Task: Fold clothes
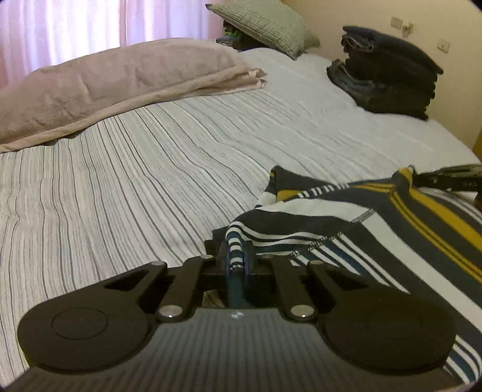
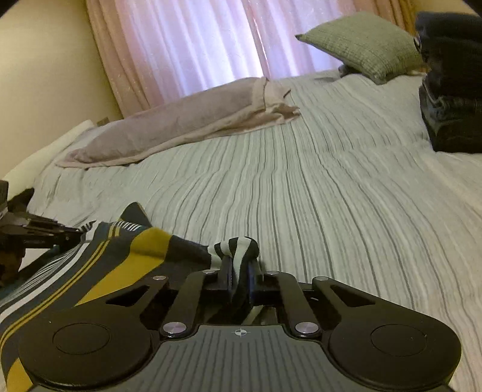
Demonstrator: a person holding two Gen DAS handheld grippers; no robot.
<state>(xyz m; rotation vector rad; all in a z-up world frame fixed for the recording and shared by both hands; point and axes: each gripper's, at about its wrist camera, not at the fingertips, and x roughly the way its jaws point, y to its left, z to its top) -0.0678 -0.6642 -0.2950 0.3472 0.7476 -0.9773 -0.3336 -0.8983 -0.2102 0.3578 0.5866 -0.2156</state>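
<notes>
A striped garment (image 1: 376,217) in navy, white and mustard is stretched between my two grippers just above the bed. My left gripper (image 1: 236,256) is shut on one bunched corner of it. In the right wrist view my right gripper (image 2: 239,268) is shut on the other corner of the striped garment (image 2: 126,253). The right gripper (image 1: 446,179) shows at the far right of the left wrist view, and the left gripper (image 2: 69,233) shows at the far left of the right wrist view. Most of the cloth hangs towards me, out of sight.
The bed has a pale striped cover (image 1: 150,169). A pinkish folded blanket (image 1: 105,87) lies along the far side. A stack of dark folded clothes (image 1: 388,69) sits at the far right, near a green cushion (image 1: 265,24). Curtains (image 2: 195,39) hang behind.
</notes>
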